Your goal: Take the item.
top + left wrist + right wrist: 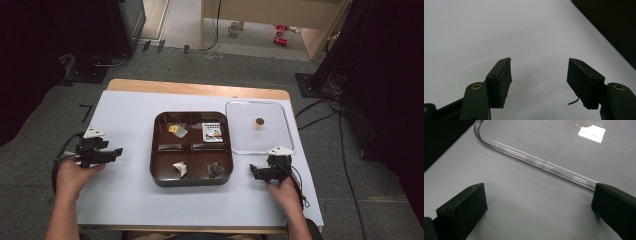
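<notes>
- High view: a person's two hands rest on a pale tabletop (130,200), one gripper in each, on either side of a dark brown four-compartment tray (192,181).
- The clear plastic lid (260,145) lies flat just to the right of the tray, its left edge close beside the tray's right wall; a small round brown knob (259,121) sits near its middle.
- The right gripper (256,172) sits just below the lid's near edge, towards the near-right corner, and points left towards the tray.
- In the right gripper view its jaws stand wide apart and hold nothing; the lid's rounded rim (536,162) crosses ahead of them and runs down to the right-hand jaw, though contact cannot be told.
- The left gripper (118,151) lies well apart from the lid, on the far side of the tray, with the tray between them.
- In the left gripper view its jaws are also spread with nothing between them, above bare tabletop.
- The tray's compartments hold small items: a yellow-marked packet (176,129) far-left, a printed card or sachet (213,132) far-right, a crumpled white piece (180,168) near-left, and a dark piece (216,170) near-right.
- Judgement: the right hand is much nearer the lid, and the lid would have to travel left to cover the tray.
</notes>
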Tool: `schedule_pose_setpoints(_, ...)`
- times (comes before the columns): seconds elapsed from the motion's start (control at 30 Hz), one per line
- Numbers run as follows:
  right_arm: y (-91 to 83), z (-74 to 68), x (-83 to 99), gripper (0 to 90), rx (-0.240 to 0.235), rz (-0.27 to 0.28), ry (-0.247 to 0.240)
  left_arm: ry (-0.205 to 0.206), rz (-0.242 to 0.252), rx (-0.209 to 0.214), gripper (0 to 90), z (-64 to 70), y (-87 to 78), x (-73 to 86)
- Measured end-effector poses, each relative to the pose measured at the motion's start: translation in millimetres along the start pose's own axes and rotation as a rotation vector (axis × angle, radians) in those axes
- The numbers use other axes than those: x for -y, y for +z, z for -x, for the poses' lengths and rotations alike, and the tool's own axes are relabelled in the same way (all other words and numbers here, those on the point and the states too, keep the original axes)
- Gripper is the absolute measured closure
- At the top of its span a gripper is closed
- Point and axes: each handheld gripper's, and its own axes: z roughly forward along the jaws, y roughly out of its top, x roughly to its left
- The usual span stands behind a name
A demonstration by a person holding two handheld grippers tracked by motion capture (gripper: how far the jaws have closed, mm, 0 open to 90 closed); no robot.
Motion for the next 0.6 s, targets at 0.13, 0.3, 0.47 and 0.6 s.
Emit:
schedule_pose_setpoints(0.13,0.0,0.0,0.0,0.0,0.000,0.000,0.000,0.006,0.003,0.024,36.0,4.0,-1.2,-2.8)
schedule_pose_setpoints(0.3,-0.1,0.0,0.1,0.0,0.000,0.000,-0.001,0.014,-0.010,0.036,33.6,11.2,-1.2,-8.2)
schedule_pose_setpoints(0.47,-0.1,0.0,0.0,0.0,0.001,0.000,-0.002,0.026,-0.001,0.053,33.6,18.2,-3.4,-13.4)
schedule_pose_setpoints(0.6,-0.1,0.0,0.0,0.0,0.001,-0.001,-0.002,0.042,0.009,0.074,33.6,24.3,-4.3,-17.5)
